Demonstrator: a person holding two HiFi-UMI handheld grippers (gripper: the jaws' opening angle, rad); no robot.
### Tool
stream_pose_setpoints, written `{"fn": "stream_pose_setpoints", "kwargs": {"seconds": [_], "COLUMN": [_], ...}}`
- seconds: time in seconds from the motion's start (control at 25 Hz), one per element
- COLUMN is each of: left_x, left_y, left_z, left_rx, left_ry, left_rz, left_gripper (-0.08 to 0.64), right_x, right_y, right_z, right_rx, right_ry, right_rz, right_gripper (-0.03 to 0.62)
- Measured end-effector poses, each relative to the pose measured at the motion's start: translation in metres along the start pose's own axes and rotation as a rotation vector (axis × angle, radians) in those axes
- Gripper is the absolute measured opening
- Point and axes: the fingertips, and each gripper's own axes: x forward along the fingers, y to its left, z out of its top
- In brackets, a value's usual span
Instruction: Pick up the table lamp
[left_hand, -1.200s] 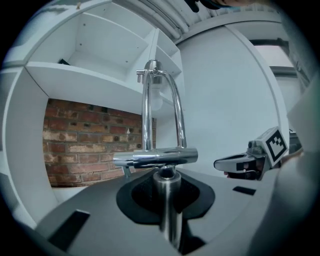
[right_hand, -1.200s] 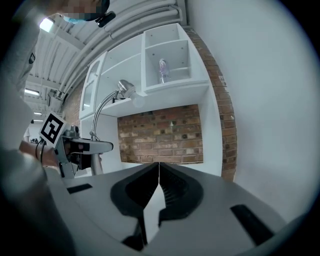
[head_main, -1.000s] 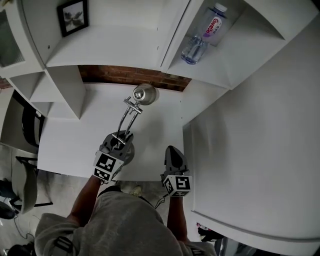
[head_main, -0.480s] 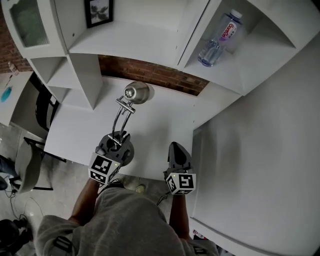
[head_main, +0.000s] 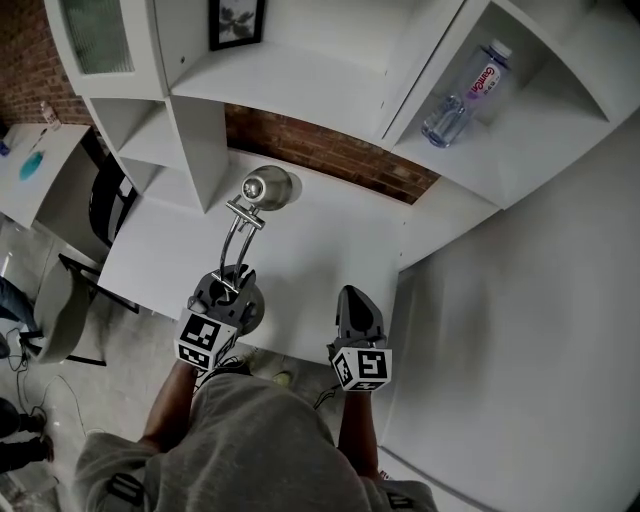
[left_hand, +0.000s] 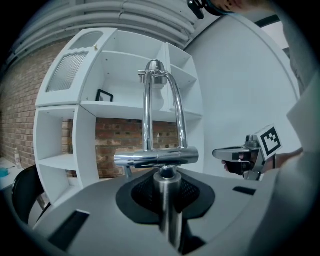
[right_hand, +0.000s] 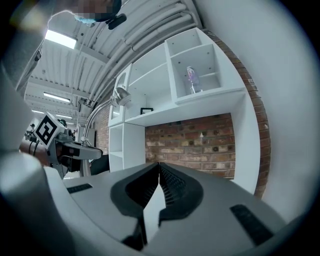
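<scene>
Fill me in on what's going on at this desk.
A person stands at a white desk with a gripper in each hand. The left gripper is shut on the chrome stem of the table lamp, low down near its base. The right gripper is shut and empty, held level beside it near the desk's front edge. Whether the lamp's base has left the desk can't be told.

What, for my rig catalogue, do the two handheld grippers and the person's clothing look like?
The left gripper and right gripper are alike: grey moulded shells tapering toward the jaws, black ribbed pads inside, and a white cube with black square markers at the rear. The person wears a grey top; the forearms are unsleeved.
</scene>
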Motion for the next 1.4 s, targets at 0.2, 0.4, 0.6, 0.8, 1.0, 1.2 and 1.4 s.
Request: {"fn": "stream_pose_setpoints", "kwargs": {"seconds": [0.2,0.4,0.6,0.8,1.0,1.2,1.4], "left_x": [-0.001,0.002,0.003,0.004,0.005,0.007,0.011], "left_y": [0.005,0.006,0.006,0.006,0.007,0.003,0.0], "left_z": [-0.004,-0.002,-0.004,-0.003,-0.007,-0.002,-0.002], "left_rx": [-0.002,0.003,-0.003,-0.004,0.0,0.009,0.019], "left_ry": [0.006,0.009,0.009,0.011,0.011,0.01,0.015], "left_rz": [0.005,-0.003,-0.011,-0.026,-0.033,-0.047,-0.054], "left_gripper": [0.049,0.049,0.049,0.049,0.049,0.049,0.05], "right_x": [0.002,0.003,0.003,0.002,0.001,-0.002,-0.002], "right_y": [0.004,0.003,0.003,0.006,0.007,0.006,0.002], "right_z": [0.0,-0.002,-0.003,-0.001,-0.001,-0.001,-0.001], "right_rx": [0.012,0.01,0.022,0.02,0.021,0.026,0.022], "right_ry": [-0.001,0.009,0.011,0.004,0.0,-0.001,-0.003], "right_rz": [0.003,-0.006,-0.009,-0.015,-0.025,-0.033,-0.039], "right_gripper": [0.023,0.023,0.021,0.021,0.022,0.023,0.021]}}
